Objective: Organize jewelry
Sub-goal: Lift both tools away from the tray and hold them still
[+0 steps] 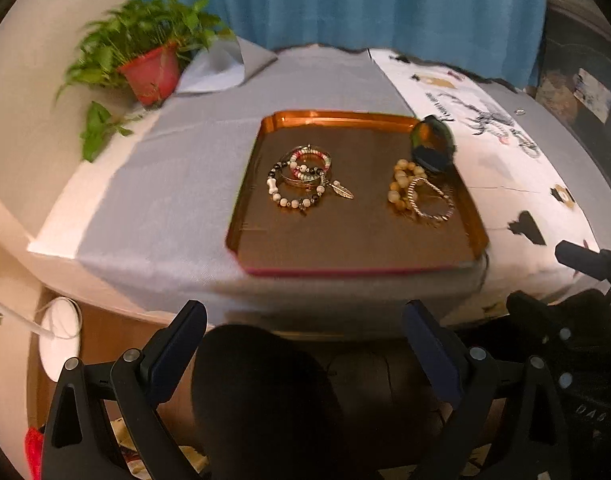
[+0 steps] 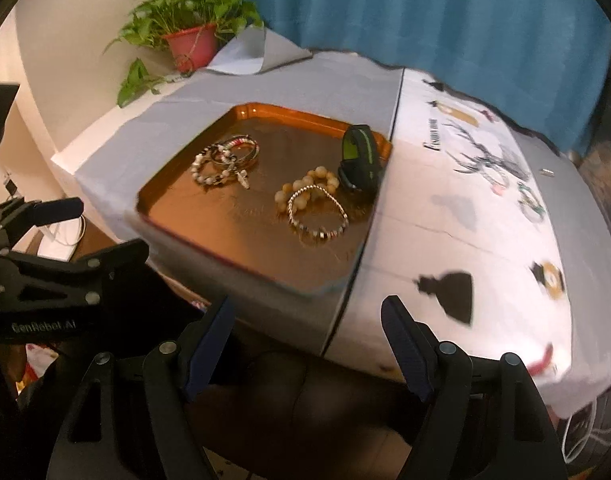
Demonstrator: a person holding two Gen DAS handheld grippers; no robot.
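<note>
Bracelets point(image 1: 303, 178) lie heaped at the copper tray's point(image 1: 361, 240) left; beaded bracelets point(image 2: 311, 204) and a black-green band point(image 2: 359, 158) sit right. Both grippers, left point(image 1: 305, 332) and right point(image 2: 307, 332), hang with fingers spread, empty.

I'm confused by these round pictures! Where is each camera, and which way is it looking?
Left wrist: sits on the left gripper, open, facing the orange tray head-on; the right gripper peeks in at right.
Right wrist: sits on the right gripper, open, facing the tray from its right; the left gripper shows at left.
Both show the bracelets, potted plant and blue curtain.
</note>
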